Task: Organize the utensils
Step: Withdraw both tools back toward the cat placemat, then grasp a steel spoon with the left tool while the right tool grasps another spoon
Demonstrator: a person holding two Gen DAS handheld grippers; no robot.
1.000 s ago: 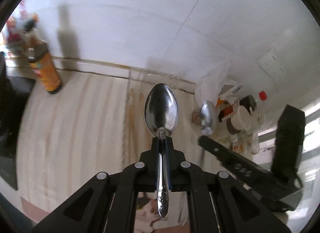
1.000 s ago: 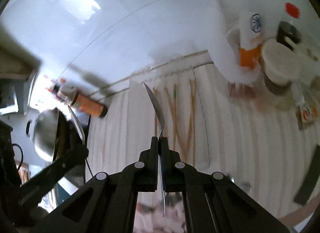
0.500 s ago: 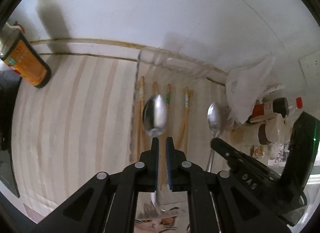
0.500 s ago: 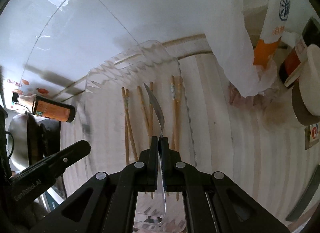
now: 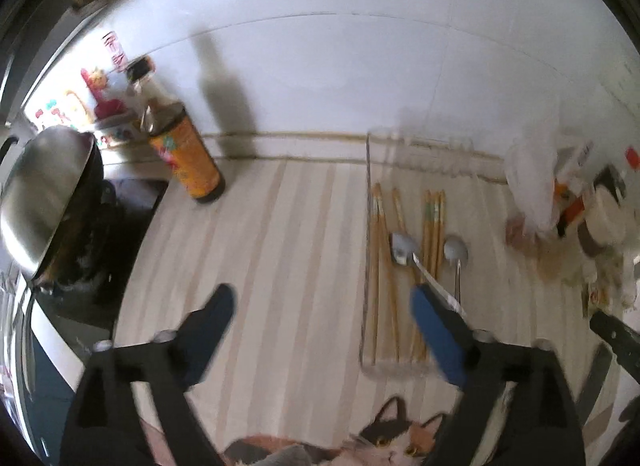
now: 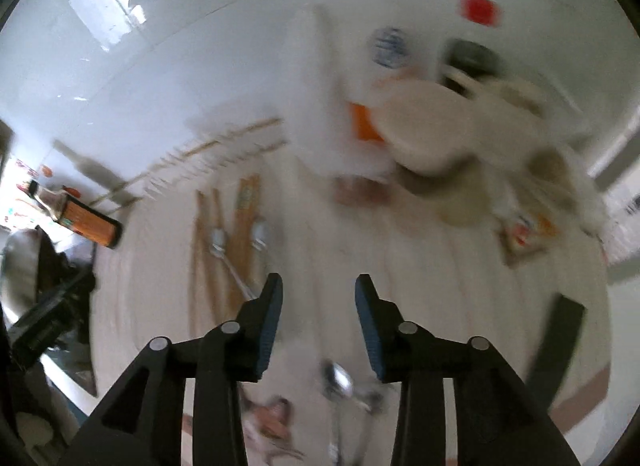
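Observation:
A clear plastic tray [image 5: 367,225] lies on the striped counter and holds several wooden chopsticks [image 5: 376,250] and two metal spoons [image 5: 401,248] [image 5: 455,252]. My left gripper [image 5: 320,306] is open wide and empty, just in front of the tray's left side. My right gripper [image 6: 318,290] is open and empty. In the blurred right wrist view the tray with chopsticks [image 6: 200,234] and both spoons [image 6: 218,242] lies ahead to the left. Another spoon [image 6: 339,382] lies on the counter under the right gripper.
An orange-labelled sauce bottle [image 5: 184,157] stands at the back left by a steel pot [image 5: 44,189]. A white plastic bag [image 5: 532,181], jars and condiment bottles [image 5: 600,217] crowd the back right. A cat-print mat [image 5: 392,438] lies at the front edge.
Both grippers have opened and let go of their spoons, which now lie in the tray. Both grippers have pulled back from the tray; the right one has swung right.

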